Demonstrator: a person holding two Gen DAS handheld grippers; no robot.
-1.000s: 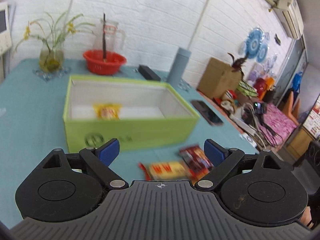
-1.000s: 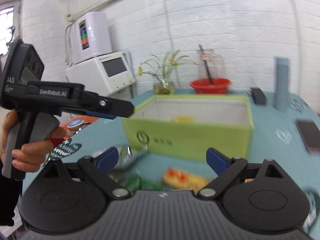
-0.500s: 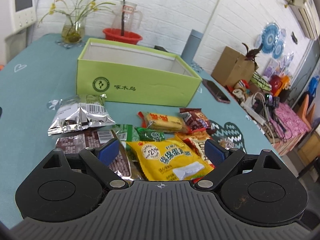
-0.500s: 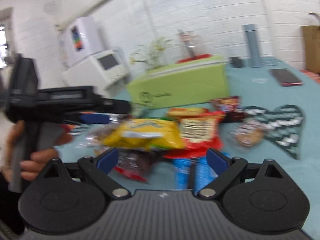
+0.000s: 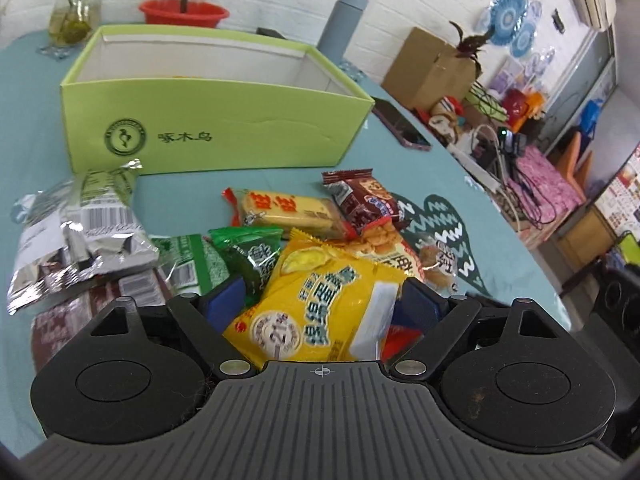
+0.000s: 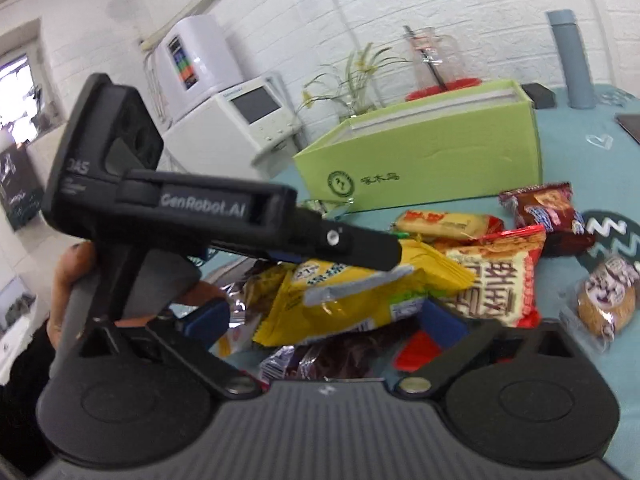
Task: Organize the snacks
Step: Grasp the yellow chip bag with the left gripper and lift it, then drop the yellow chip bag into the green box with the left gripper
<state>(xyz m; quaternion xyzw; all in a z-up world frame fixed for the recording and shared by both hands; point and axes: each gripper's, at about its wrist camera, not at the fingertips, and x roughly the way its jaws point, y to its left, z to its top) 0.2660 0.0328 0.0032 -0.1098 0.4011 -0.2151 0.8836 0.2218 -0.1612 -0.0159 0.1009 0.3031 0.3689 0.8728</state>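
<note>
Left claw (image 5: pixel 320 308) straddles the yellow egg-cake packet (image 5: pixel 320 304), closing but not visibly clamped; right claw (image 6: pixel 326 316) has spread wide, released. The green box's (image 5: pixel 216 128) contents are hidden by its near wall.

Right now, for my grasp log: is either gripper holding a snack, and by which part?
Nothing is held. The left gripper straddles the yellow snack packet, pads not pressing; the right gripper is open.

Snack packets (image 5: pixel 320 240) lie heaped before the box (image 5: pixel 216 120) on the table (image 5: pixel 460 168).
</note>
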